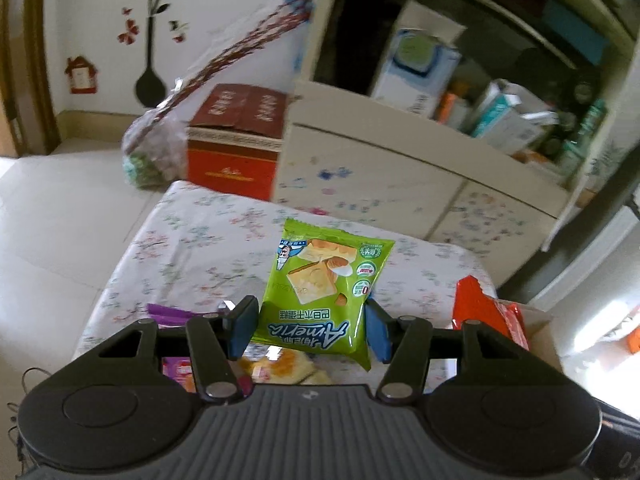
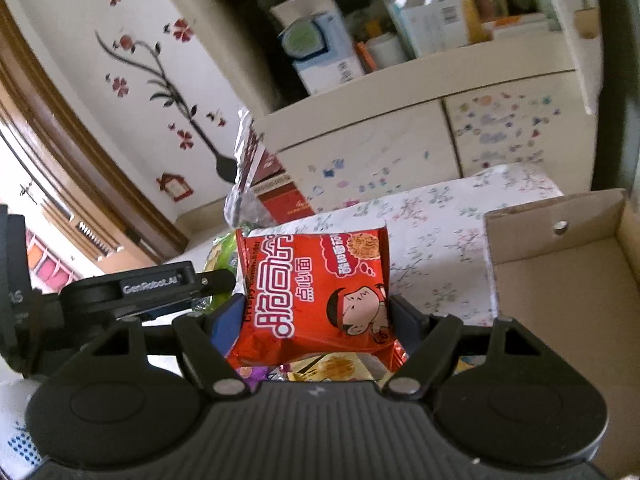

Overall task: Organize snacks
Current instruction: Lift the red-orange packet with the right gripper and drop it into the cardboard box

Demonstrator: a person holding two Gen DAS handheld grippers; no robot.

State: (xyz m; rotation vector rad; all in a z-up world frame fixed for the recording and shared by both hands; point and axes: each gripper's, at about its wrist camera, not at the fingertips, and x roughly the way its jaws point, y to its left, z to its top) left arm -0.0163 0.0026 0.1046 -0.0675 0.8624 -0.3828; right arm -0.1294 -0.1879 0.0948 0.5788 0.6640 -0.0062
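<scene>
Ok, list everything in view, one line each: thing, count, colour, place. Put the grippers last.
green snack packet: one, green, held above the table
red noodle packet: one, red, held above the table
table: one, white floral cloth, under both packets
cardboard box: one, brown, open, on the table's right side
purple packet: one, purple, on the table beside the left gripper
red gift box: one, red, on the floor beyond the table
cabinet: one, cream, stickered doors, behind the table
left gripper: one, black, blue pads, shut on the green snack packet
right gripper: one, black, shut on the red noodle packet
</scene>
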